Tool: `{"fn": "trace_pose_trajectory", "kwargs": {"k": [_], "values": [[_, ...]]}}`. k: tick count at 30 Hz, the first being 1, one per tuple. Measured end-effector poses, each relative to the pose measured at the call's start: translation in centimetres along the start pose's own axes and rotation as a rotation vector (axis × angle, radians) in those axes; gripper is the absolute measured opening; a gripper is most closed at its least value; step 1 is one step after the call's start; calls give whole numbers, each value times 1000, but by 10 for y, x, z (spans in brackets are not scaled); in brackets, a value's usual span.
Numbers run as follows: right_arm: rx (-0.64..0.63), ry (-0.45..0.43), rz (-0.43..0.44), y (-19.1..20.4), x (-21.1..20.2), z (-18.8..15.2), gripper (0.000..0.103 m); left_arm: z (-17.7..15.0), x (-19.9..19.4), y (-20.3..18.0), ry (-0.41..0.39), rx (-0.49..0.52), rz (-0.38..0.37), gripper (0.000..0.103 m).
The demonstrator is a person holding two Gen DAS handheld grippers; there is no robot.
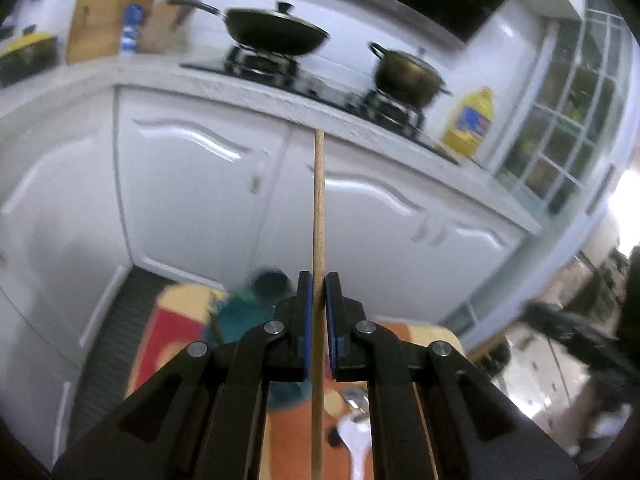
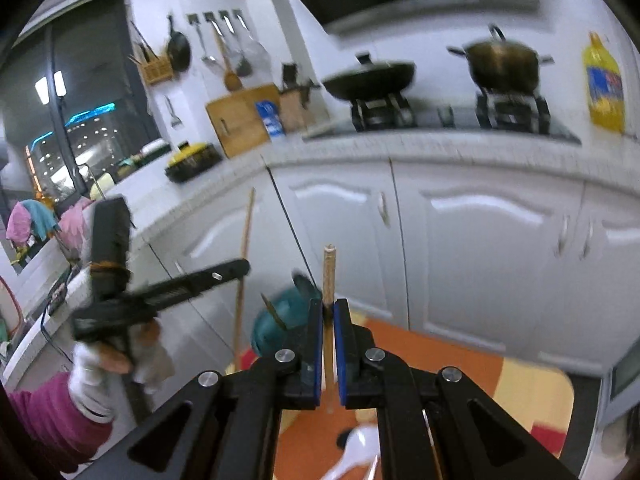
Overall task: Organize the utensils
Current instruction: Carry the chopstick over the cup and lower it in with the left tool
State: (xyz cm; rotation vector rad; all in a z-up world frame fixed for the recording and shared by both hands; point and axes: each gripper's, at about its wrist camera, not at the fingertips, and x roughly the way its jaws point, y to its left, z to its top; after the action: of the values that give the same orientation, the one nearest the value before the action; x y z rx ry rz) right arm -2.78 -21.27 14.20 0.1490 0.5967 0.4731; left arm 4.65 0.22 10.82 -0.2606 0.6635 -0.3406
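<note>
left gripper (image 1: 319, 292): angled downward, jaws clamped on a long wooden chopstick (image 1: 319, 208) | right gripper (image 2: 329, 316): angled downward, jaws clamped on a short wooden chopstick (image 2: 329, 276) | left hand (image 2: 108, 360): white glove, pink sleeve, wrapped round its gripper's handle, left of the right gripper

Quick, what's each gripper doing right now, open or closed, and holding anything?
Left gripper: closed on a long wooden chopstick.
Right gripper: closed on a shorter-showing wooden chopstick.
</note>
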Motion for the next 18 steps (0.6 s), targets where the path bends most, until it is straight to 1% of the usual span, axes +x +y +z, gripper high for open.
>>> {"fn": "trace_pose_trajectory", "kwargs": {"k": [7, 10, 13, 15, 18], "values": [[-58, -57, 33, 21, 10, 57, 5, 38, 23, 36, -73, -73, 72, 5], [-62, -65, 35, 24, 26, 69, 5, 48, 37, 42, -107, -80, 114, 5], [-67, -51, 16, 27, 51, 70, 5, 46, 52, 43, -139, -52, 166, 5], [-72, -25, 7, 26, 71, 63, 5, 41, 60, 44, -138, -42, 178, 5], [-61, 47, 14, 21, 105, 46, 5, 26, 70, 46, -132, -13, 209, 5]]}}
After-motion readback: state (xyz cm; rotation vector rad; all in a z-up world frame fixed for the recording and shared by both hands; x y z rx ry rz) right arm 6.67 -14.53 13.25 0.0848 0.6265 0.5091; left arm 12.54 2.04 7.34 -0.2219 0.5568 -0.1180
